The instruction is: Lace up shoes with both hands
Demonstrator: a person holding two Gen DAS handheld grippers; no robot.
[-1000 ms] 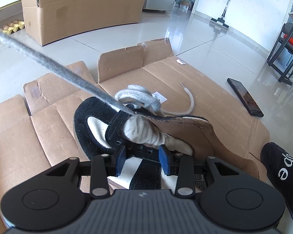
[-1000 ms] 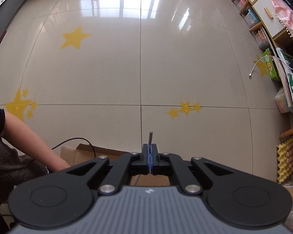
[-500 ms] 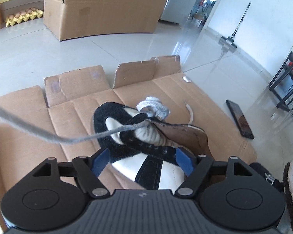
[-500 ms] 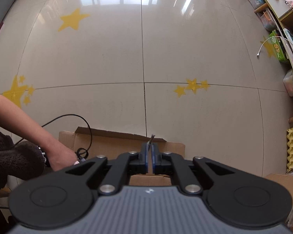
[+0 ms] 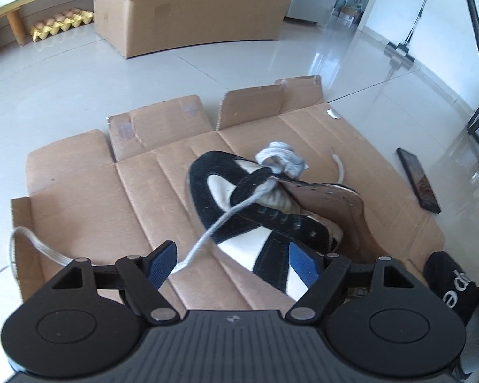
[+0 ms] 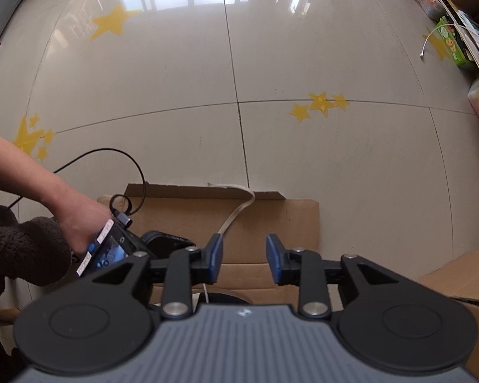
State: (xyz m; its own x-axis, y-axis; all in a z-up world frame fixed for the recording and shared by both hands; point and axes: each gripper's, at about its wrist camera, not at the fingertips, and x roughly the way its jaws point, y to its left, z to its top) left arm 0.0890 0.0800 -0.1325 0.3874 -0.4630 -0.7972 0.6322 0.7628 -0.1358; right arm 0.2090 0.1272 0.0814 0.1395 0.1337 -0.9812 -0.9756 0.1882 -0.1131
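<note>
A black and white shoe (image 5: 255,223) lies on flattened cardboard (image 5: 143,198) in the left wrist view. A grey lace (image 5: 239,207) runs slack from its front eyelets toward my left gripper (image 5: 233,265), which is open just above the shoe's near end and holds nothing. The lace's pale stiff tip (image 5: 28,239) curls off the cardboard at the left. In the right wrist view that tip (image 6: 239,206) drapes over the cardboard's edge and passes beside the left finger (image 6: 215,257) of my right gripper (image 6: 244,260). Its jaws are opening with nothing pressed between them.
A large cardboard box (image 5: 188,9) and egg trays (image 5: 60,24) stand behind. A phone (image 5: 418,178) lies on the tiles at the right, beside a black slipper (image 5: 450,290). A person's hand (image 6: 79,217) grips the other tool, with a black cable (image 6: 124,159) looping off it.
My left gripper opened and drew back up from the shoe. The taut lace went slack. My right gripper came down over the cardboard and opened off the lace tip.
</note>
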